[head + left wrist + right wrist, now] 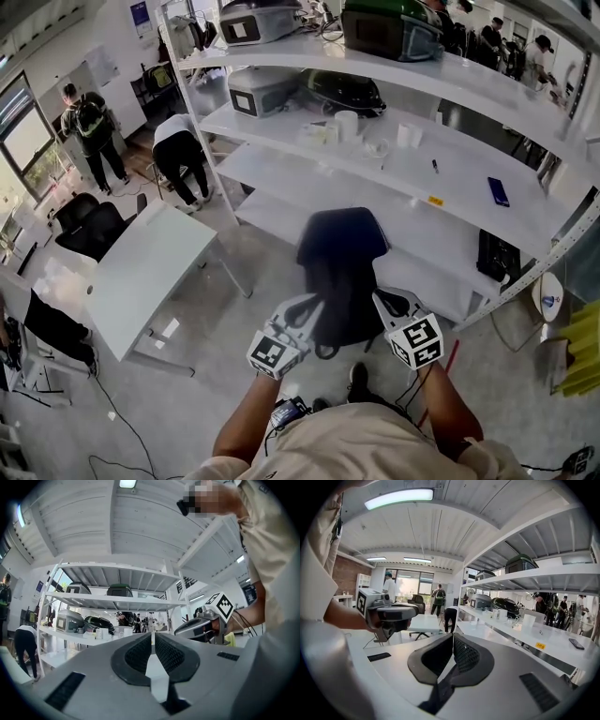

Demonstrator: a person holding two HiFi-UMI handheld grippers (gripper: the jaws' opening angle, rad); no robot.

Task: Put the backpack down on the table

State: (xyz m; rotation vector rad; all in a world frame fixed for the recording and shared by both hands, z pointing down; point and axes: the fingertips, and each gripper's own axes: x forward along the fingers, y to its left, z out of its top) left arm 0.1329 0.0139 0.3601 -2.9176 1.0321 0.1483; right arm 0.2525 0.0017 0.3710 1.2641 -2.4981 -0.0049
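1 backpack (pixel 342 267) hangs in front of the shelf rack (pixel 450 202), between 2 grippers. Left gripper (pixel 307 309) and right gripper (pixel 382 300) are each clamped on 1 strap (pixel 440 691).

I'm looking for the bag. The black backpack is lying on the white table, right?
No. The black backpack is not on the white table; it hangs between the left gripper and the right gripper. The head view shows it.
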